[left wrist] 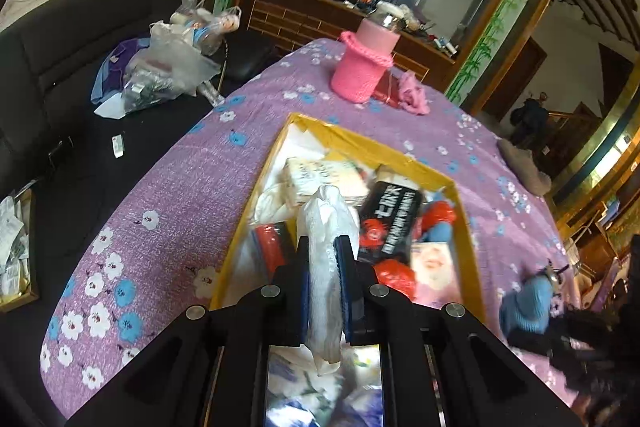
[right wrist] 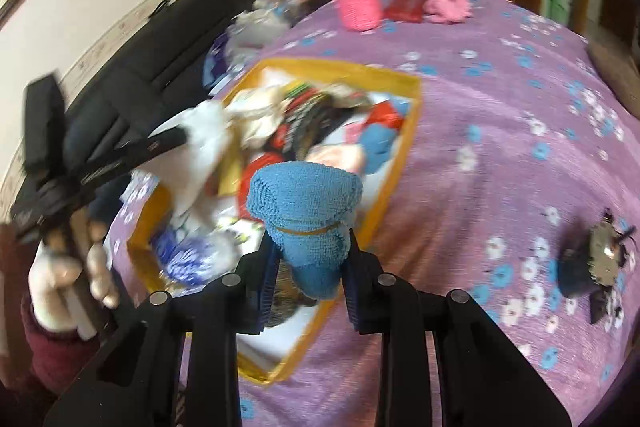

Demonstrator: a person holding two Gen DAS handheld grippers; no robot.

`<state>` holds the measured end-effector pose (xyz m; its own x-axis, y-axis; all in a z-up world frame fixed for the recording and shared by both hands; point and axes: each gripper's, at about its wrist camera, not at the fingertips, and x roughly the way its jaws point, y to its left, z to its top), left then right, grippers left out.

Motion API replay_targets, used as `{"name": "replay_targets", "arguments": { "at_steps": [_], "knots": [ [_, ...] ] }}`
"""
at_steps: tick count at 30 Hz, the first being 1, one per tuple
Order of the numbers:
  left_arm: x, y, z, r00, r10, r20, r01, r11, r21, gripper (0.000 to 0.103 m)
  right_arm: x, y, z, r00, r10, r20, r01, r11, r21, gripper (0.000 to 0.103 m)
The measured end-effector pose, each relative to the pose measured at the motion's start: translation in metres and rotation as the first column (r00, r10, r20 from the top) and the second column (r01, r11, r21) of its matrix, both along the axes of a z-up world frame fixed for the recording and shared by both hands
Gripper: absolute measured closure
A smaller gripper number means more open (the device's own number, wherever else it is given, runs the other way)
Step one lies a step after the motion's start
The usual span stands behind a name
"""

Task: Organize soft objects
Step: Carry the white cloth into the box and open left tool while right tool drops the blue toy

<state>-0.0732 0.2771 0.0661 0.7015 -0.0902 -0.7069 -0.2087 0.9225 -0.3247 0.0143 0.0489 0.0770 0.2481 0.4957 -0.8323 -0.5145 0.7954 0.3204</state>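
My left gripper (left wrist: 326, 255) is shut on a white cloth bundle (left wrist: 326, 227) and holds it over the near end of the yellow-rimmed box (left wrist: 360, 137). The box holds several soft items and packets, among them a black packet (left wrist: 390, 223) and red pieces (left wrist: 438, 213). My right gripper (right wrist: 310, 247) is shut on a rolled blue towel (right wrist: 304, 199) tied with a band, above the box's (right wrist: 408, 131) near right rim. The left gripper with its white cloth (right wrist: 208, 135) shows blurred at the left of the right wrist view.
The box lies on a purple flowered cloth (left wrist: 180, 179). At its far end stand a pink knitted cup cover (left wrist: 362, 67), a red packet (right wrist: 404, 5) and a pink knit piece (left wrist: 414, 93). A dark object with a metal part (right wrist: 592, 263) lies right. A black sofa (left wrist: 60, 67) with bags stands left.
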Motion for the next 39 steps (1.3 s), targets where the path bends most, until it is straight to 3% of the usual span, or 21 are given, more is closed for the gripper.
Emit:
{"name": "replay_targets", "arguments": {
  "at_steps": [3, 14, 17, 19, 21, 25, 30, 35, 37, 39],
  "knots": [
    [0.018, 0.006, -0.011, 1.0, 0.021, -0.017, -0.021, 1.0, 0.006, 0.093, -0.01, 0.015, -0.008, 0.998, 0.049, -0.026, -0.049, 0.999, 0.007, 0.076],
    [0.0, 0.018, -0.016, 0.996, 0.077, -0.048, -0.075, 0.997, 0.033, 0.089, -0.039, 0.039, -0.021, 0.991, 0.129, -0.022, -0.13, 0.99, -0.053, 0.076],
    [-0.002, 0.019, -0.015, 0.997, 0.076, -0.03, -0.076, 0.997, 0.009, 0.073, -0.04, 0.042, -0.023, 0.992, 0.128, -0.004, -0.128, 0.989, -0.078, 0.076],
    [-0.008, 0.015, -0.009, 0.996, 0.088, 0.005, -0.088, 0.996, 0.019, 0.054, -0.041, 0.046, -0.023, 0.992, 0.124, 0.027, -0.121, 0.987, -0.105, 0.076],
    [-0.017, 0.011, 0.002, 0.995, 0.083, 0.055, -0.086, 0.996, 0.037, 0.051, -0.041, 0.049, -0.023, 0.99, 0.128, 0.059, -0.119, 0.983, -0.142, 0.076],
    [-0.035, 0.004, 0.017, 0.988, 0.089, 0.124, -0.099, 0.992, 0.076, 0.033, -0.047, 0.052, -0.029, 0.986, 0.163, 0.019, -0.159, 0.977, -0.143, 0.073],
    [-0.05, -0.007, 0.025, 0.984, 0.075, 0.162, -0.094, 0.989, 0.114, 0.028, -0.057, 0.048, -0.037, 0.982, 0.184, -0.033, -0.187, 0.973, -0.135, 0.069],
    [-0.06, -0.018, 0.03, 0.981, 0.068, 0.181, -0.097, 0.982, 0.161, 0.023, -0.061, 0.035, -0.037, 0.983, 0.166, -0.077, -0.173, 0.981, -0.089, 0.055],
    [-0.063, -0.022, 0.033, 0.978, 0.077, 0.192, -0.112, 0.977, 0.18, 0.019, -0.065, 0.026, -0.031, 0.983, 0.165, -0.076, -0.169, 0.984, -0.054, 0.044],
    [-0.068, -0.027, 0.037, 0.974, 0.09, 0.209, -0.133, 0.971, 0.2, 0.019, -0.067, 0.019, -0.025, 0.985, 0.161, -0.059, -0.163, 0.986, -0.026, 0.042]
  ]
}}
